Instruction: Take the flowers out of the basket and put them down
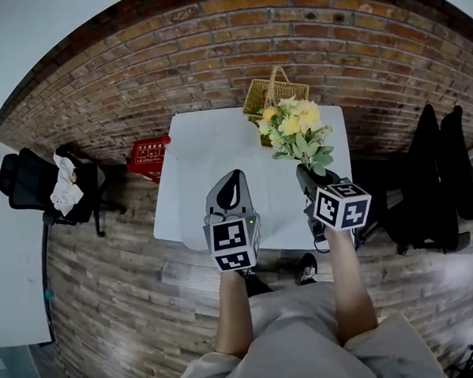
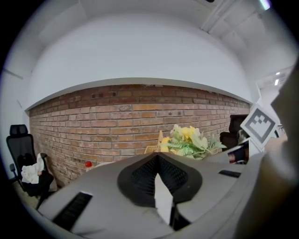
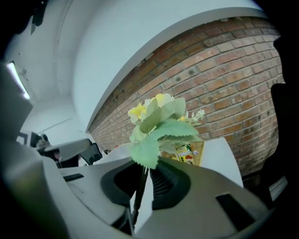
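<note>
A bunch of yellow and white flowers [image 1: 296,132] with green leaves hangs over the far right part of the white table [image 1: 198,158], just in front of the wicker basket [image 1: 274,95]. My right gripper [image 1: 308,178] is shut on the stems below the leaves. In the right gripper view a dark stem [image 3: 139,191] runs down between the closed jaws, with the blooms [image 3: 159,126] above and the basket [image 3: 192,151] behind. My left gripper [image 1: 232,193] hovers over the table's near middle, shut, with nothing in it. The left gripper view shows the flowers [image 2: 189,142] ahead to the right.
A brick wall runs behind the table. A red box [image 1: 147,156] sits by the table's left side. A black office chair with a white cloth [image 1: 51,186] stands further left. Dark garments [image 1: 439,179] hang at the right. A shoe [image 1: 307,267] shows at the table's near edge.
</note>
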